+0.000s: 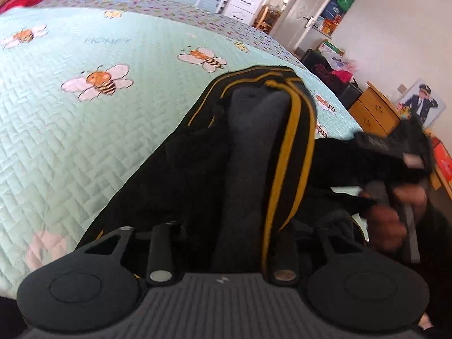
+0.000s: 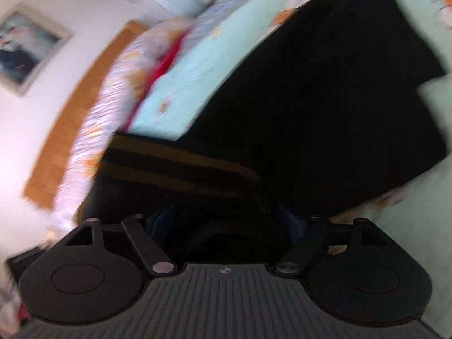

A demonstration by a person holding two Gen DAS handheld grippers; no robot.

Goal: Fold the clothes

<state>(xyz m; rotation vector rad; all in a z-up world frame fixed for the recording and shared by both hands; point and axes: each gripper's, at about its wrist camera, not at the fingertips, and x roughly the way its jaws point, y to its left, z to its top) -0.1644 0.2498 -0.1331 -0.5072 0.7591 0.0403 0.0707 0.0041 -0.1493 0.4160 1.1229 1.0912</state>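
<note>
Bedroom, working on the bed [image 1: 84,141], mint quilt with bee prints.

Black garment with yellow stripes [image 1: 291,147] lies bunched on the quilt right in front of me, grey lining showing along the middle. It is heaped and ridged, not flat. In the right wrist view the same garment [image 2: 325,99] spreads as a broad dark slab across the quilt, its striped band nearer my gripper. That view is badly smeared.

My left gripper [image 1: 226,234]: cloth sits between the fingers, fingertips buried under it. I cannot tell whether the pads are pressing on it.

My right gripper [image 2: 226,226]: linkage bars splayed well apart, dark cloth crowding the gap, fingertips hidden. I judge it open, nothing pinched. From the left wrist view I see my right hand [image 1: 387,220] on its handle, just beside the garment's edge.

Progress, as I judge it: early. No clean crease or squared stack visible. Flattening, the folds proper and stacking are left.
</note>
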